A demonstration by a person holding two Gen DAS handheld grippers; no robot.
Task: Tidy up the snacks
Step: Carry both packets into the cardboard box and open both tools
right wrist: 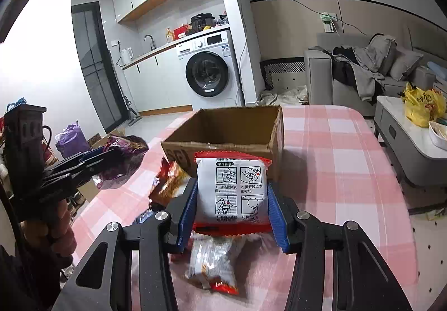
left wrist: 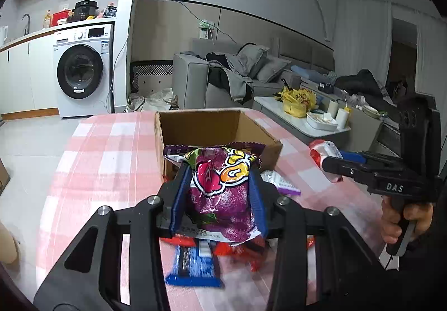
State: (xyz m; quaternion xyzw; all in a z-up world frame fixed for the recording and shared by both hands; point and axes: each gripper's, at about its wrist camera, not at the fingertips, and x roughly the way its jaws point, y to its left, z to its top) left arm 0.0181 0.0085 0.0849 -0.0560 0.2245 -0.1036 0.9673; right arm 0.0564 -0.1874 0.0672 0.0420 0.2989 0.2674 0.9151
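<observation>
The open cardboard box (right wrist: 223,132) stands mid-table on the pink checked tablecloth (right wrist: 335,157), its visible interior showing only bare cardboard. The left gripper (left wrist: 218,193) pinches a purple snack bag (left wrist: 220,190) between its blue pads just before the box's near wall; the right gripper (right wrist: 232,210) clamps a white-and-red packet (right wrist: 232,190) likewise. Loose packets (right wrist: 212,263) lie beneath both, toward the near edge; bare cloth runs to the table's right edge.

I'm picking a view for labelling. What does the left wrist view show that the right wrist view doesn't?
Left wrist only: the purple snack bag's printed front in the left gripper, a blue packet beneath.
Right wrist only: the white and red packet's instruction panel in the right gripper, a kettle.
Both: the cardboard box, checked tablecloth, washing machine, sofa.
</observation>
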